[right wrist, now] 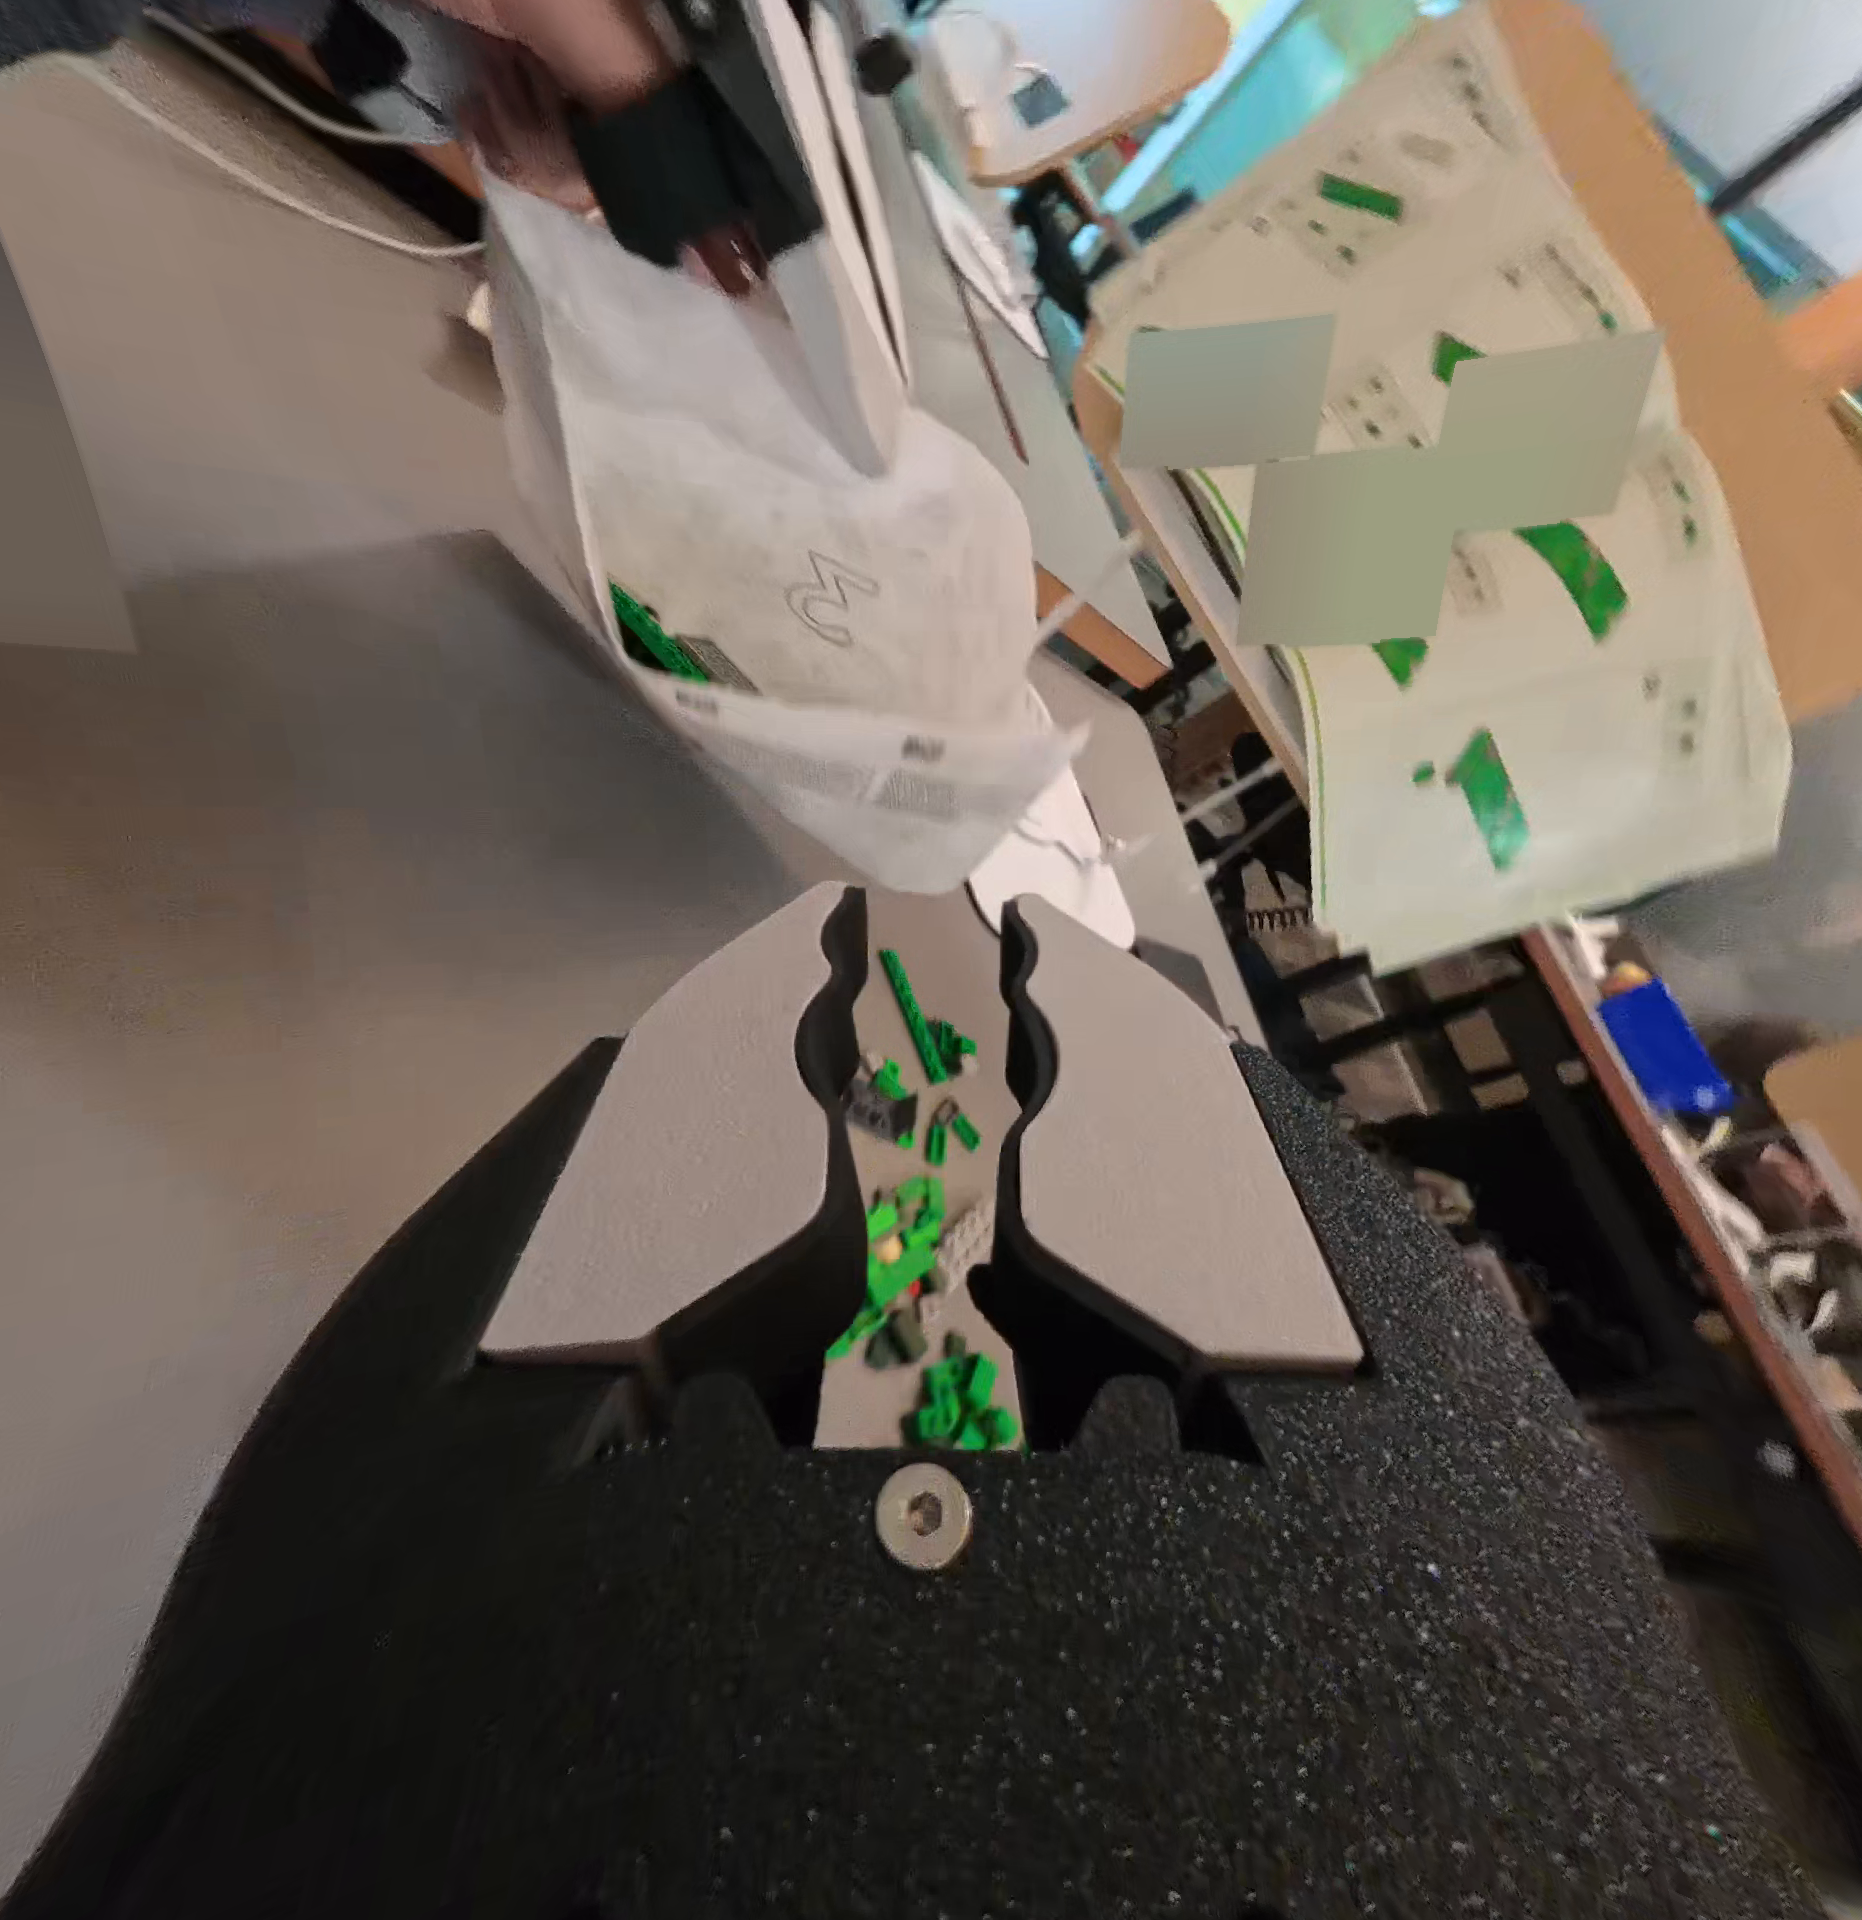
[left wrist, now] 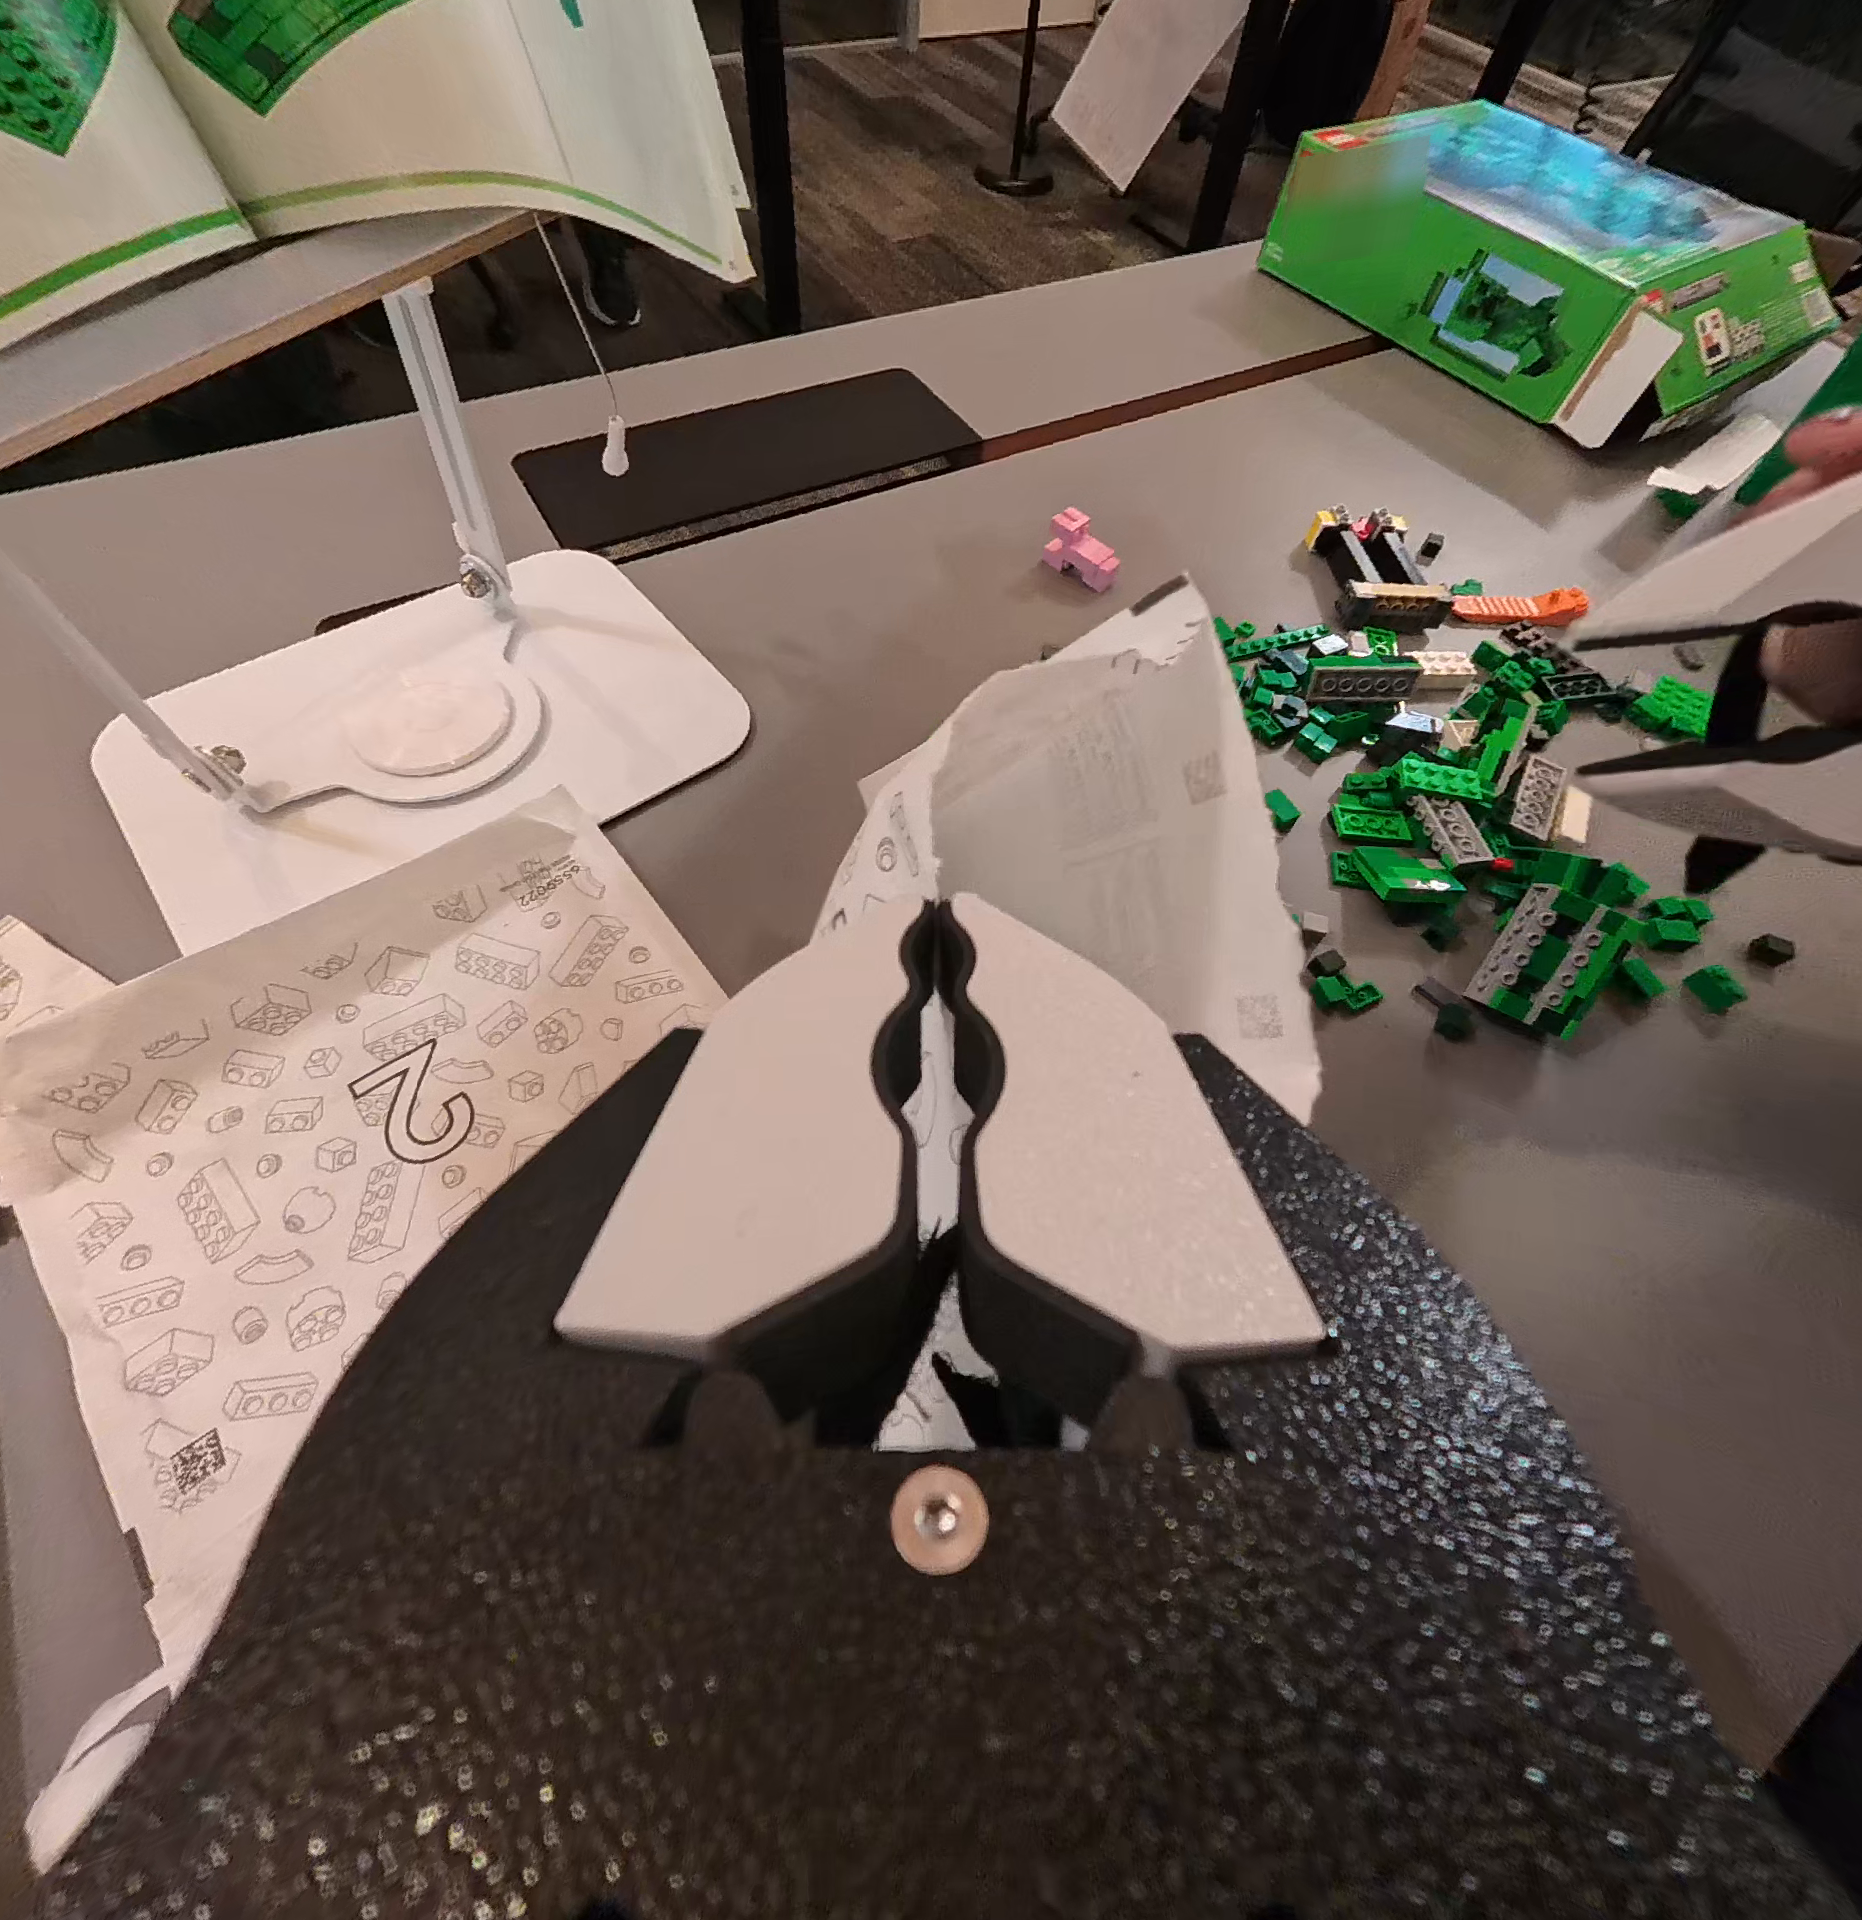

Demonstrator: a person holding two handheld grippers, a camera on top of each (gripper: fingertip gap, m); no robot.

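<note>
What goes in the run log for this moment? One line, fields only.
left gripper: shut on paper bag, lifted | right gripper: open, empty, above brick pile | second paper bag: flat on table

1. Left gripper (left wrist: 939, 914): two pale grey fingers (left wrist: 781, 1132) with flat faces, edged in black along wavy inner contours.
2. Left gripper body: black, coarse speckled texture, one silver screw (left wrist: 939, 1521) on the centreline.
3. Right gripper (right wrist: 932, 925): same build, pale grey fingers (right wrist: 698, 1174), black wavy inner pads.
4. Right gripper body: black granular surface, one silver hex-socket screw (right wrist: 924, 1523) at centre.
</note>
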